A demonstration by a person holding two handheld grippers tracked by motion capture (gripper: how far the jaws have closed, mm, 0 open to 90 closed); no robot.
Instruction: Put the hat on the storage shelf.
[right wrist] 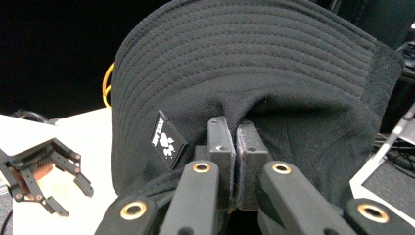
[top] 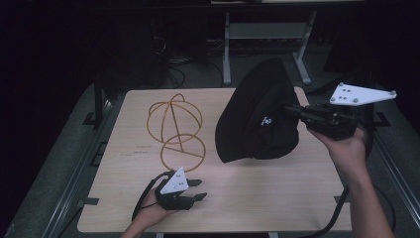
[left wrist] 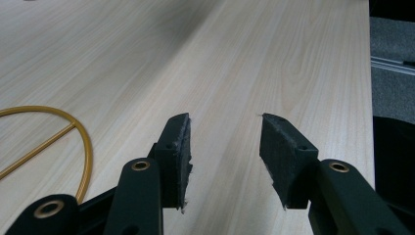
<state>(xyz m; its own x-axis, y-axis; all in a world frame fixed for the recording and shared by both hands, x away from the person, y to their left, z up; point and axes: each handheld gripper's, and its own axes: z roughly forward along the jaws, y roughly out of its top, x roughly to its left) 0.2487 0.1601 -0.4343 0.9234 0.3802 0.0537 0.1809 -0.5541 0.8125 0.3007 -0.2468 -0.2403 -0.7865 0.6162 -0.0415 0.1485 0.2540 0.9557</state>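
1. Here the right claw point(top: 292, 110) is pinched tight on the cloth of a black bucket hat point(top: 260, 116); in the right gripper view its two jaws meet with a fold of the crown squeezed between them, just beside a small black label with a white mark point(right wrist: 165, 139).
2. The hat hangs off the table point(top: 124, 198), held up above its right half, with the stitched brim spread wide and tilted up toward the far side.
3. The right hand point(top: 346, 148) grips the claw's body from below, and a grey three-cornered plate point(top: 359, 94) sits on top of it.
4. The left claw point(top: 197, 190) lies low at the table's near edge, jaws partly apart with nothing between them; the left gripper view shows bare wood in the gap between the ribbed pads point(left wrist: 281, 152).
5. The left hand point(top: 151, 214) holds it from behind, with a cable trailing back.
6. A gold wire hat stand point(top: 174, 130) lies on the table's left half, just beyond the left claw and apart from the hat; one of its rings curves past the left jaw in the left gripper view.
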